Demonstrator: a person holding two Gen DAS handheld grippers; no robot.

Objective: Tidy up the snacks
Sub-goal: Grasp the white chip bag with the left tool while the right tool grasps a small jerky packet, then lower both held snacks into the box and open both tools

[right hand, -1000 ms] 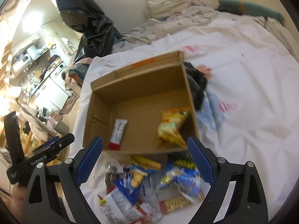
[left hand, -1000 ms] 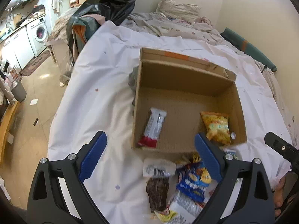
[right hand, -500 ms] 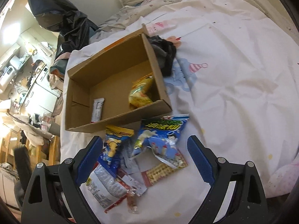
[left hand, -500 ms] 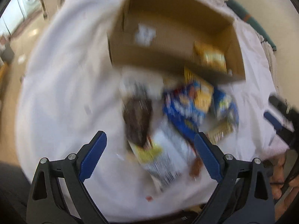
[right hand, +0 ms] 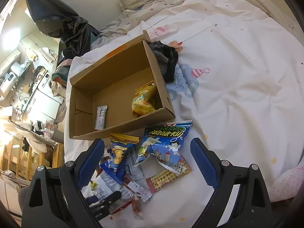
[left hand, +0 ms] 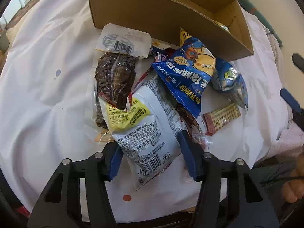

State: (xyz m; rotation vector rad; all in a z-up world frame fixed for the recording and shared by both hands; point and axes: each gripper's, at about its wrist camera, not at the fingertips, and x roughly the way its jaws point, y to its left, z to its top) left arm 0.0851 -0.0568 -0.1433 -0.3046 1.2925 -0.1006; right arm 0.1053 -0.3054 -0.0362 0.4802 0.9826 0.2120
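A pile of snack packets lies on the white bedsheet in front of an open cardboard box point(left hand: 163, 13) point(right hand: 117, 76). My left gripper point(left hand: 150, 158) is open, its pads on either side of a white packet point(left hand: 144, 133) with a yellow label, not clamping it. Beside the packet lie a dark brown snack pack point(left hand: 114, 79), a blue bag point(left hand: 188, 76) and a wafer bar point(left hand: 222, 117). My right gripper point(right hand: 147, 163) is open and empty, above the pile near a blue bag point(right hand: 165, 142). The box holds a yellow bag point(right hand: 144, 98) and a white bar point(right hand: 100, 116).
A dark cloth point(right hand: 165, 58) lies against the box's right side. A black plastic bag point(right hand: 57, 22) and rumpled bedding point(right hand: 144, 5) are at the far end of the bed. The bed edge drops to a kitchen area point(right hand: 24, 87) on the left.
My left gripper has dropped from above the box down to the pile and its jaws have narrowed around the white packet. My right gripper has pulled back and turned toward the bed.
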